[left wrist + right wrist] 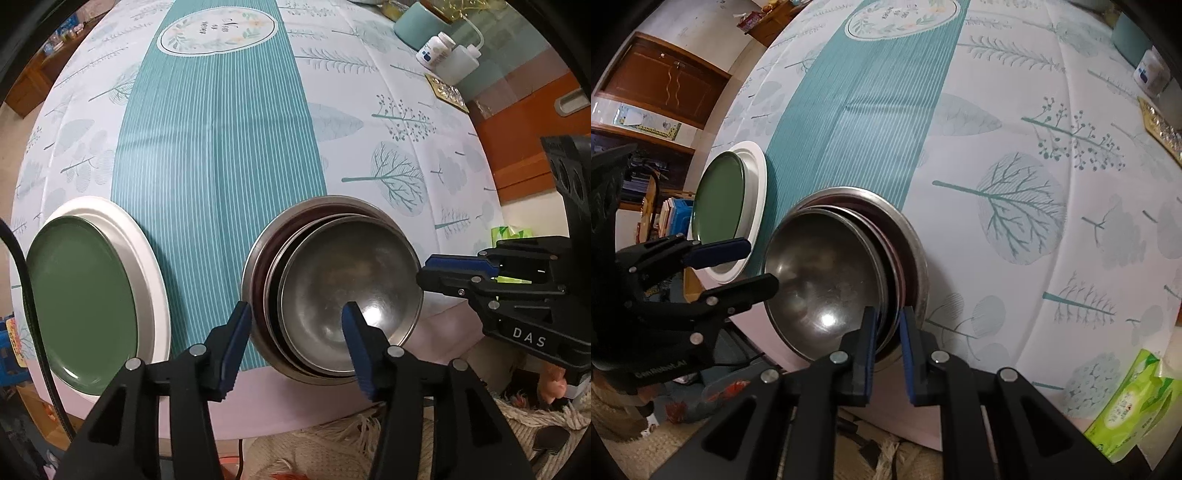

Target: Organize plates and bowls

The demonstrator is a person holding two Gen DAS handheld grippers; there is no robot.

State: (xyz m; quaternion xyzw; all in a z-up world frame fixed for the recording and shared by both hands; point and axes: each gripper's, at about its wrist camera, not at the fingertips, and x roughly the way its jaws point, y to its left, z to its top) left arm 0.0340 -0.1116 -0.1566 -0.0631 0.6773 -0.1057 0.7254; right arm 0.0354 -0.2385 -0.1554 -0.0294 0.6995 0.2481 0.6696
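Note:
A nest of steel bowls sits at the table's near edge; it also shows in the right wrist view. A green plate lies on a white plate to its left, seen too in the right wrist view. My left gripper is open, its jaws astride the left rims of the bowls, one finger inside the top bowl. My right gripper is shut on the right rims of the bowl stack; it appears in the left wrist view.
The patterned tablecloth covers the table. A white pill bottle, a squeeze bottle and a teal container stand far right. A green wipes pack lies near the right edge. A rug lies below the table edge.

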